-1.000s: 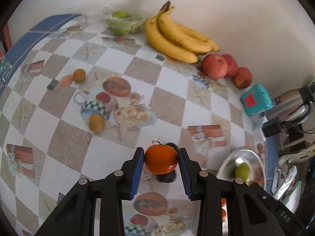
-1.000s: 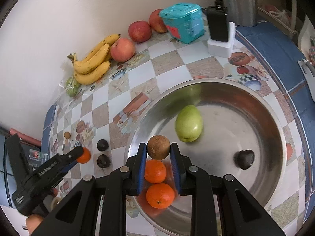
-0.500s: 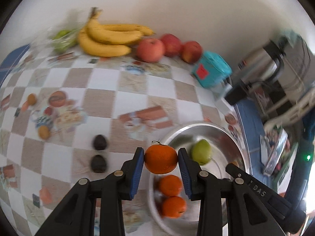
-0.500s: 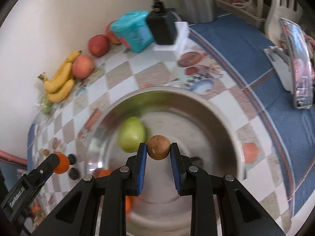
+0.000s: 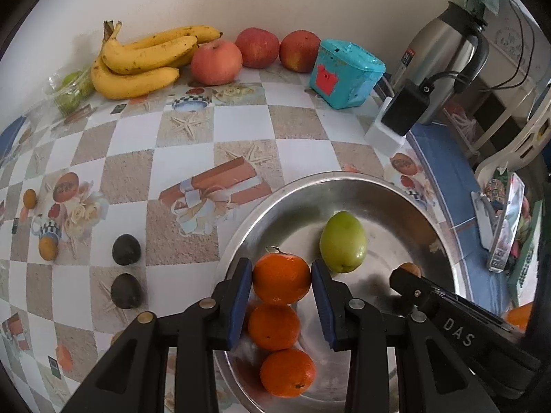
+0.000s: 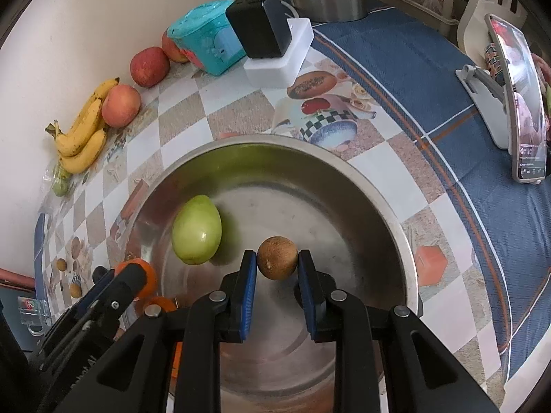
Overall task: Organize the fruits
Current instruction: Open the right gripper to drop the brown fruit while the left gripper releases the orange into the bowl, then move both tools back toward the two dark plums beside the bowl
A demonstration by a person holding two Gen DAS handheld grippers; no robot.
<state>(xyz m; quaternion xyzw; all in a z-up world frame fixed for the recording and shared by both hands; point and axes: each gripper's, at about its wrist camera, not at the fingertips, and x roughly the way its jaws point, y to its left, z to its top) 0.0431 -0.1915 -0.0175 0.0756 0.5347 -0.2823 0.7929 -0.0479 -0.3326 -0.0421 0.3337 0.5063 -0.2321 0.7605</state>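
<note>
- Now we see our left gripper (image 5: 281, 284) clamped on an orange (image 5: 281, 278), its blue pads pressing both sides, over the near left part of the steel bowl (image 5: 261, 208).
- Our right gripper (image 6: 277, 264) is closed tight on a small brown fruit (image 6: 277, 257), above the middle of the bowl.
- We count two more oranges (image 5: 273, 326) lying in the bowl, just below the held one, and a green fruit (image 5: 342, 242) resting near the bowl's centre.
- On the checked cloth (image 5: 241, 127) left of the bowl we see two dark fruits (image 5: 126, 249), one beside the other.
- Along the wall we see bananas (image 5: 144, 63), three apples (image 5: 216, 62) and a teal box (image 5: 344, 73).
- Further right stand a kettle (image 5: 444, 48) and a black adapter (image 5: 406, 108).
</note>
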